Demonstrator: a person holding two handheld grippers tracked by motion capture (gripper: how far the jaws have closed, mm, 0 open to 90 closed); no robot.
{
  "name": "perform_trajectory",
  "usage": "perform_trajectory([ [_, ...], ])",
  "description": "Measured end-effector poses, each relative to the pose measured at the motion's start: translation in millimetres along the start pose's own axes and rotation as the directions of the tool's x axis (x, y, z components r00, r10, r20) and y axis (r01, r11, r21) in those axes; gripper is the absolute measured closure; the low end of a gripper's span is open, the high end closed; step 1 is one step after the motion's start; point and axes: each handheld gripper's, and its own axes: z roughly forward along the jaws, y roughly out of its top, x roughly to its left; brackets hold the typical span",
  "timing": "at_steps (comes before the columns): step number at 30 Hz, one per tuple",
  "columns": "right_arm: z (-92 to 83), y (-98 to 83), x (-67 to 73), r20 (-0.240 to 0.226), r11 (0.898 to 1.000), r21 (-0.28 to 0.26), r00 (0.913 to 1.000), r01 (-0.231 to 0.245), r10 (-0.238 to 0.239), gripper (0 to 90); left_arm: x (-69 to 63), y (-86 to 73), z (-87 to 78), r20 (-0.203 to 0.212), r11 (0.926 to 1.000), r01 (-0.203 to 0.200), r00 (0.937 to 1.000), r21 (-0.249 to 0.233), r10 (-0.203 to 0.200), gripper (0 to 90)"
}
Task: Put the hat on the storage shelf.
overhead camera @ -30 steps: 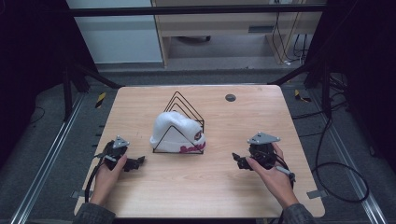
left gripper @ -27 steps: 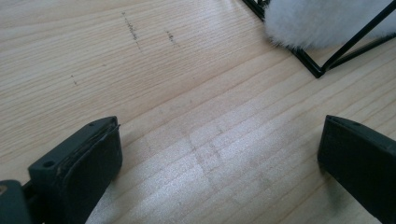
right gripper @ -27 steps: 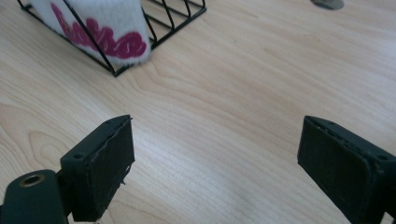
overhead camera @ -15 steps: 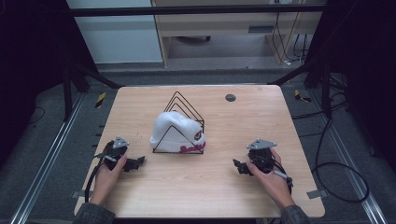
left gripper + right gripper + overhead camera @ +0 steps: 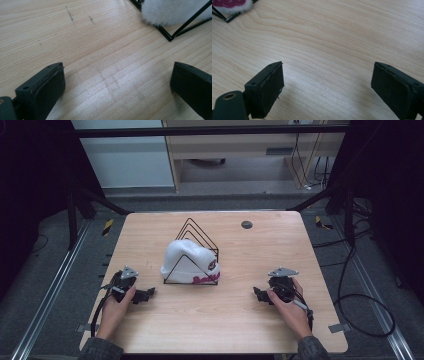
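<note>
A white fluffy hat with pink lettering (image 5: pixel 190 262) sits in a black wire rack (image 5: pixel 196 236) at the middle of the wooden table (image 5: pixel 225 325). My left gripper (image 5: pixel 145 295) rests on the table to the rack's left, open, nothing between its jaws. In the left gripper view (image 5: pixel 117 85) the hat's white fur (image 5: pixel 172 11) and a corner of the rack (image 5: pixel 170 37) lie ahead at upper right. My right gripper (image 5: pixel 257 294) rests low at the right, open and empty. The right gripper view (image 5: pixel 327 82) catches the hat's pink edge (image 5: pixel 233 4) at the top left.
A small dark round disc (image 5: pixel 246 224) lies near the table's far edge. Black frame bars and metal rails flank the table, and cables trail on the floor (image 5: pixel 365 305) at the right. A cabinet stands beyond the far edge.
My right gripper has come down and toward the near edge, settling low on the table. The left gripper, hat and rack have stayed put.
</note>
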Motion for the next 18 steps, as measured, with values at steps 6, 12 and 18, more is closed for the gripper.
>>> perform_trajectory([
  [6,7.6,-5.3,1.2,0.028,1.0,0.0,0.9995,-0.017,0.017,10.7,0.1,0.0,0.0,0.0,1.0,-0.001,1.0,0.0,0.001,0.0],
  [12,8.8,-6.3,2.4,0.046,1.0,-0.008,0.9988,-0.016,0.016,9.3,0.1,0.0,0.0,0.0,1.0,-0.001,1.0,0.0,0.001,0.0],
  [18,8.8,-6.6,5.9,0.072,0.999,-0.012,0.9964,-0.044,0.045,9.1,0.0,-0.1,0.0,0.0,1.0,0.0,1.0,-0.001,0.0,0.0],
])
